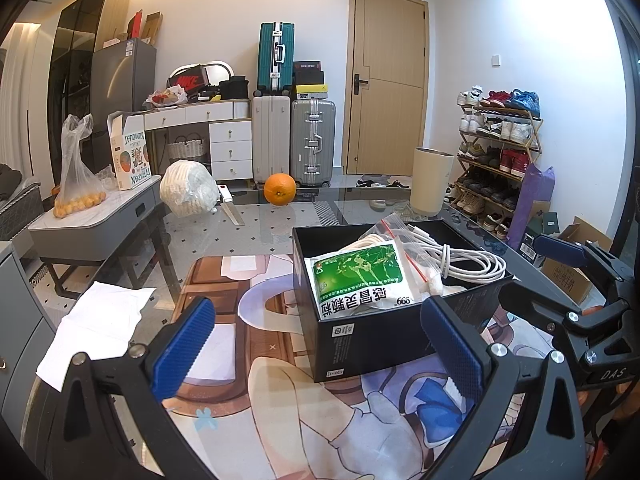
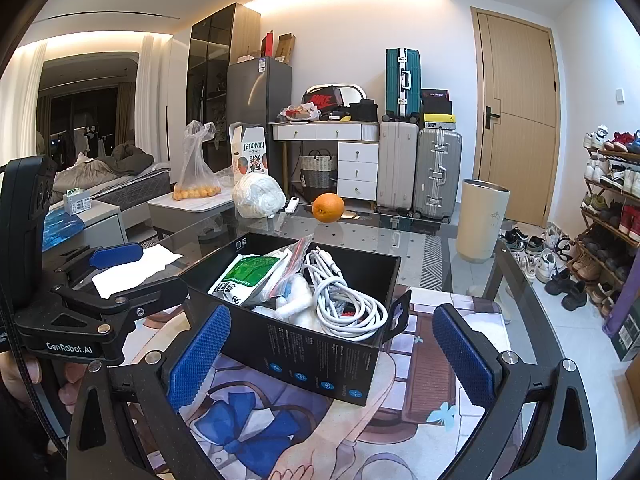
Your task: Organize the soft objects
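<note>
A glass surface (image 1: 280, 220) in a cluttered bedroom carries a printed mat and, on it, the black box (image 2: 320, 344). Nearest the box, the right gripper (image 2: 332, 356) hangs wide open and empty, straddling its near corner; the left gripper (image 1: 320, 344), equally open and empty, sits just left of the box. Inside lie the green sachet (image 1: 356, 280), zip bag and white cable (image 2: 344, 300). Beyond the box sits an orange (image 1: 279, 189).

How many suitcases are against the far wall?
3: a teal suitcase atop a white suitcase, and a silver suitcase beside it. More may be hidden behind.
</note>
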Tool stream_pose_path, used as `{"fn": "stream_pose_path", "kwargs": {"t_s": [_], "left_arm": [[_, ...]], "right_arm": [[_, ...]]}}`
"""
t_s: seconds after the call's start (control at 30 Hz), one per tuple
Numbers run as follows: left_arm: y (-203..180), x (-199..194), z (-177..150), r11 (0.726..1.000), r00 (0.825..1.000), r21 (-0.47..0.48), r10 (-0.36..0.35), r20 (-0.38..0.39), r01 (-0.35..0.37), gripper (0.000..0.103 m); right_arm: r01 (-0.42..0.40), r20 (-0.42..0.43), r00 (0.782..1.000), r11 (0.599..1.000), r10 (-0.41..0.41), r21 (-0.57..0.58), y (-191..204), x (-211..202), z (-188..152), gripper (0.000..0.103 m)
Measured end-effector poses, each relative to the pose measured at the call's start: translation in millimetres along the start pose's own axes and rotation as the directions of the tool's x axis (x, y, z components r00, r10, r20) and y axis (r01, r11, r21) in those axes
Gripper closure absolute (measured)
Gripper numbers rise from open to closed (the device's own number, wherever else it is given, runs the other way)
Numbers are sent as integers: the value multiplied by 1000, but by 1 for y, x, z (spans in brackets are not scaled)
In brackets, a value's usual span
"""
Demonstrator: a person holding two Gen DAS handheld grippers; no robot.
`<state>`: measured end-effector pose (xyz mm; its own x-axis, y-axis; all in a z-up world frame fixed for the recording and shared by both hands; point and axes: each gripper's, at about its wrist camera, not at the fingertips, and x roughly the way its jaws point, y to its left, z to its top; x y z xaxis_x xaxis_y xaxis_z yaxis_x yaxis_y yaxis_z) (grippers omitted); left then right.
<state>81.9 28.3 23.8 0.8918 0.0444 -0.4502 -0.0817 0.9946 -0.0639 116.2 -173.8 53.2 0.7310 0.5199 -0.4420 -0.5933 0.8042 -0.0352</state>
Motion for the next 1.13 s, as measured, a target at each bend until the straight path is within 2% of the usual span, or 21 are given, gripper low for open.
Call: {"fn": "stream_pose_path", "kwargs": {"t_s": [1.13], "left_arm": [[3,0,2,1000,1000,-3,2,5,-2,0]], "right_arm": [[1,1,1000,1000,-1,-1,1,0,-1,0]]}}
